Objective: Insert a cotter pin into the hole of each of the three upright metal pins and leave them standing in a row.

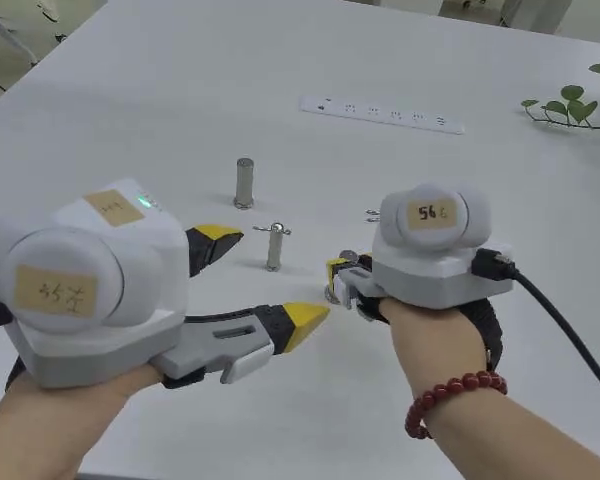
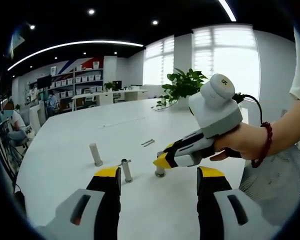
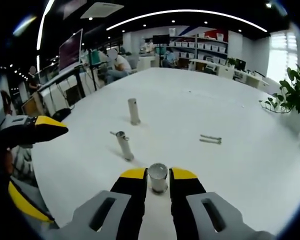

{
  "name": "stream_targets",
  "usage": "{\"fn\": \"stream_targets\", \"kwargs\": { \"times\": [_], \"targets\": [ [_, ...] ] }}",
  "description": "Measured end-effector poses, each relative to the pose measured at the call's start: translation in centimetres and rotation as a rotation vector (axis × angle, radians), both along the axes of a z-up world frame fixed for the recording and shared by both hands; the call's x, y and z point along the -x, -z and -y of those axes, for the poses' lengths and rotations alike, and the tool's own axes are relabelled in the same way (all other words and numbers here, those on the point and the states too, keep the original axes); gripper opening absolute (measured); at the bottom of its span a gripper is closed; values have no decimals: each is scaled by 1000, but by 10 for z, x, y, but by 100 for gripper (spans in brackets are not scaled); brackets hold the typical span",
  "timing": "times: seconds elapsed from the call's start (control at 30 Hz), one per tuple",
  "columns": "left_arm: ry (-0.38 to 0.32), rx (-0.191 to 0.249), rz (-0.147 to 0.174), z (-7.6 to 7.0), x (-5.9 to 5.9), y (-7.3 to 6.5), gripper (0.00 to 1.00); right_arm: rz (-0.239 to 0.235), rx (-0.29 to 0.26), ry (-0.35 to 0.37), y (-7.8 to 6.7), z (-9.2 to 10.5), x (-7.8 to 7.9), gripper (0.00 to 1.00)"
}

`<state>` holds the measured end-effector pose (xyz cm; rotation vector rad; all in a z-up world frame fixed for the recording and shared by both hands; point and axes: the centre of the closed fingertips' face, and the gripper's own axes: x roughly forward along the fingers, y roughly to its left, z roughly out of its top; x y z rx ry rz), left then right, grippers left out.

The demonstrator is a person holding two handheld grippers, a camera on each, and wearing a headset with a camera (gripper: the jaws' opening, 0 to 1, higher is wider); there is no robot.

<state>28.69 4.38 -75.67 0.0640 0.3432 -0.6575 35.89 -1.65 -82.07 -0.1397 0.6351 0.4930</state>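
Three metal pins stand upright on the white table (image 1: 160, 110). The far pin (image 1: 244, 183) (image 3: 134, 111) is bare. The middle pin (image 1: 274, 247) (image 3: 123, 145) has a cotter pin through its top. The near pin (image 3: 158, 184) (image 2: 160, 169) stands between the jaws of my right gripper (image 1: 338, 283) (image 3: 158, 175), which is shut on it. My left gripper (image 1: 263, 278) (image 2: 159, 175) hovers open to the left of the pins, holding nothing. Two loose cotter pins (image 3: 210, 139) (image 2: 148, 143) lie on the table beyond the right gripper.
A white power strip (image 1: 380, 113) lies at the back of the table. A green plant (image 1: 575, 105) stands at the far right edge. Bare table surface stretches to the left of the pins and in front of the grippers.
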Motion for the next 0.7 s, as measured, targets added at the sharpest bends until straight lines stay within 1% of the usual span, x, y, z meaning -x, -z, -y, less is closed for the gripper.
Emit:
{"fn": "stream_targets", "kwargs": {
  "times": [0.07,0.17,0.27,0.33,0.37,0.4,0.47,0.5,0.63,0.7],
  "targets": [
    [0,-1,-1,0,0,0,61,-4,-18,-10,-3,-2,1,22],
    [-2,-2,-2,0,0,1,61,3,-25,-29,-8,-2,3,26],
    [-6,-3,-4,-1,0,1,62,-2,-55,-66,-14,-5,6,30],
    [-8,-5,-4,-1,0,1,63,-4,-63,-89,-17,-5,7,32],
    [-9,-6,-4,-2,0,2,64,0,-67,-112,-20,-6,7,32],
    [-10,-7,-5,-2,0,2,64,-1,-64,-130,-21,-6,8,32],
    [-13,-6,-5,-2,0,2,65,-21,-65,-181,-22,-9,11,35],
    [-14,-6,-5,-2,0,2,65,-17,-70,-175,-25,-6,9,36],
    [-19,-6,-3,-3,0,2,68,-9,-77,-228,-35,-4,9,38],
    [-20,-6,-4,-3,0,2,69,-7,-73,-245,-37,-1,6,39]
  ]
}}
